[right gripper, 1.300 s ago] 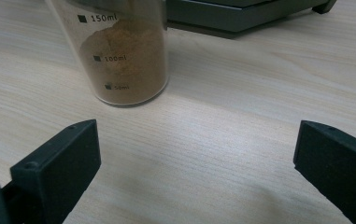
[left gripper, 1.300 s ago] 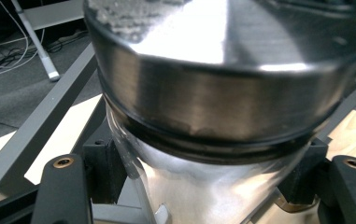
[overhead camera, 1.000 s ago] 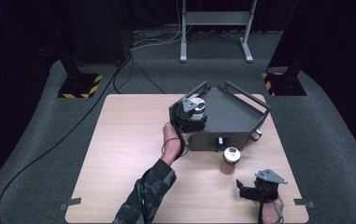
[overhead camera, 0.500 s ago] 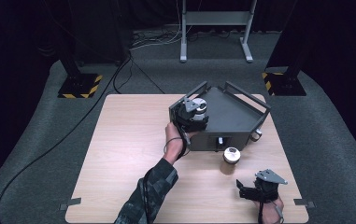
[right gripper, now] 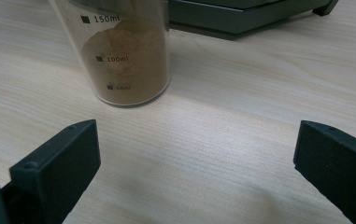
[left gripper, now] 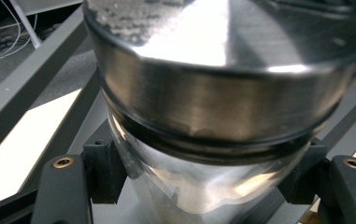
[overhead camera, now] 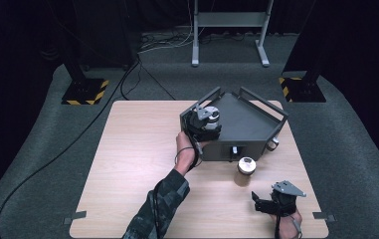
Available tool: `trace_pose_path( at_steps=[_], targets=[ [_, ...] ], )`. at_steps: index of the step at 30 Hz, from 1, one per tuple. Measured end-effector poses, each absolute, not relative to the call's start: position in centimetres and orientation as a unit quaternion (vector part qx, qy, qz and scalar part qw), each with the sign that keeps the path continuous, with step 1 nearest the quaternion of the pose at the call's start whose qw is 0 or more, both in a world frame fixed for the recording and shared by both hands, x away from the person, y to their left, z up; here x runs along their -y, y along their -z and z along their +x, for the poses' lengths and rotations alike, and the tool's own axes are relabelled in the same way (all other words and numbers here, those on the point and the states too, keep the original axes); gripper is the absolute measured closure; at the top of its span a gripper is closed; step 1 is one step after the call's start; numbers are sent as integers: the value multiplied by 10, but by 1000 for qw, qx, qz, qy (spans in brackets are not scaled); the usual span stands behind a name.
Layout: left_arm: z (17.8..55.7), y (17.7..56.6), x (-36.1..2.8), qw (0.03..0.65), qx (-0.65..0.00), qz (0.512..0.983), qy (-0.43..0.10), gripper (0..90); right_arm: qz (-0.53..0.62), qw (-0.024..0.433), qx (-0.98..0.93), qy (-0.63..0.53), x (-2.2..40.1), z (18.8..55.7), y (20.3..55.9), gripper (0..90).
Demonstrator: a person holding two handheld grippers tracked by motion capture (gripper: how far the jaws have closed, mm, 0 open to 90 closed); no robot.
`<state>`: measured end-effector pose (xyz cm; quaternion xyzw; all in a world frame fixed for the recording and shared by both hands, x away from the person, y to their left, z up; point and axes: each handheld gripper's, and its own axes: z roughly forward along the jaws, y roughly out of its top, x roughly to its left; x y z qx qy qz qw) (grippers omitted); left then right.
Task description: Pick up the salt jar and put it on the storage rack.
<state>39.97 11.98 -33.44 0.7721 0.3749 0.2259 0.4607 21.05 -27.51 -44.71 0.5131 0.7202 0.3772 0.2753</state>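
The left claw (overhead camera: 204, 121) is gripping a clear jar with a shiny metal lid (left gripper: 222, 88). Its two black jaws are pressing on the glass from both sides, just under the lid. In the high view the left claw is sitting over the left part of a dark grey tray (overhead camera: 256, 124), and the jar is there with it; whether the jar is touching the tray floor cannot be told. The tray is sitting near the far right corner of the counter (overhead camera: 127, 164).

The right claw (overhead camera: 262, 204) is sitting wide open near the close right corner of the counter, and it is holding nothing. Bare wood is showing between its jaws. A little way in front of it a second jar (right gripper: 119, 51) is standing upright on the counter. This one is see-through, with brown powder inside and small number marks down its side. It is standing just beside the near wall of the tray, between the tray and the right claw.
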Motion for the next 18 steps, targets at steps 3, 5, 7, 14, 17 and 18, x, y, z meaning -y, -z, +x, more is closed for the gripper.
trace_pose_path(
  at_steps=[3,5,7,14,17,18],
  targets=[
    [400,335,-120,462,-375,771,-226,311,513,275,-720,-378,275,210,447,0],
    [399,335,-119,461,-374,772,-228,311,513,275,-720,-378,275,210,447,0],
    [399,336,-119,461,-373,772,-229,311,513,275,-720,-378,275,210,447,0],
    [398,338,-119,464,-370,771,-233,310,513,276,-719,-378,275,210,447,0],
    [398,339,-119,465,-371,769,-235,310,513,276,-719,-378,275,210,447,0],
    [398,339,-119,465,-372,768,-235,310,513,277,-719,-378,275,210,447,0]
  ],
)
